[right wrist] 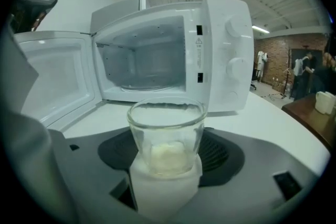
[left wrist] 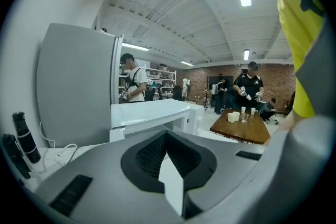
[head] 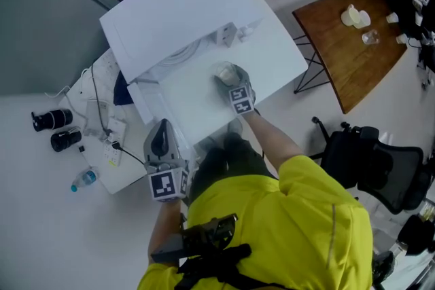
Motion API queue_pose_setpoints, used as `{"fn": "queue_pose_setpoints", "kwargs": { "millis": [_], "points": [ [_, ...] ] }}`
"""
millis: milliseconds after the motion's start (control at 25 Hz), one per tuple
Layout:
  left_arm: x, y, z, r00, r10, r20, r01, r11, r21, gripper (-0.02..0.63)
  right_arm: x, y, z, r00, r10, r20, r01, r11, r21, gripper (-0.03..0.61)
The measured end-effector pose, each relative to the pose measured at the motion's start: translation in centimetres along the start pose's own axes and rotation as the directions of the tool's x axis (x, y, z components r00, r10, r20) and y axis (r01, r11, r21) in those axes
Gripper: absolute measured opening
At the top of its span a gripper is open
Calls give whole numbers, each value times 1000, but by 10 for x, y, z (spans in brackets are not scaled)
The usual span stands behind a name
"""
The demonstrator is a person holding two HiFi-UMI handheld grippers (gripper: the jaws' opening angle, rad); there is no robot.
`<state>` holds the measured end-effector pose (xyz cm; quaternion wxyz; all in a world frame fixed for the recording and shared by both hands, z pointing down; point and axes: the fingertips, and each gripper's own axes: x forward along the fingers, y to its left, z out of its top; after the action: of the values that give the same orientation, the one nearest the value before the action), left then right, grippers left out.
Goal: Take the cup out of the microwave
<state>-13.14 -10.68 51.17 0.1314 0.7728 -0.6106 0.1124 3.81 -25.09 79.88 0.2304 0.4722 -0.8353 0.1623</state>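
A clear glass cup (right wrist: 167, 131) with a pale lump at its bottom sits between the pads of my right gripper (right wrist: 167, 147), which is shut on it. The cup is outside the white microwave (right wrist: 226, 50), above the white table in front of the open cavity. The microwave door (right wrist: 52, 76) hangs open to the left, and the cavity holds only its turntable. From the head view, the right gripper (head: 228, 77) holds the cup (head: 223, 70) before the microwave (head: 183, 17). My left gripper (head: 163, 127) is at the table's near edge, with its jaws (left wrist: 167, 134) together and nothing between them.
A brown wooden table (head: 346, 37) with small cups stands to the right, and a black office chair (head: 370, 159) is near my right side. Two black lenses (head: 51, 120), cables and a water bottle (head: 85, 178) lie at the left. Several people stand far behind.
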Motion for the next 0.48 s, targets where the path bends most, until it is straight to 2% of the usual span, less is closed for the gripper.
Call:
{"fn": "queue_pose_setpoints", "kwargs": {
  "millis": [280, 320, 360, 480],
  "points": [
    [0, -5, 4, 1000, -21, 12, 21, 1000, -7, 0, 4, -2, -3, 1000, -21, 10, 21, 1000, 3, 348],
    [0, -4, 4, 1000, -20, 11, 20, 1000, -7, 0, 3, -2, -3, 1000, -22, 12, 22, 1000, 5, 376],
    [-1, -4, 5, 1000, -19, 12, 19, 1000, -7, 0, 2, -3, -2, 1000, -27, 14, 27, 1000, 7, 441],
    [-2, -1, 6, 1000, -15, 15, 15, 1000, -2, 0, -12, -10, 6, 998, -56, 20, 55, 998, 34, 442]
  ]
}}
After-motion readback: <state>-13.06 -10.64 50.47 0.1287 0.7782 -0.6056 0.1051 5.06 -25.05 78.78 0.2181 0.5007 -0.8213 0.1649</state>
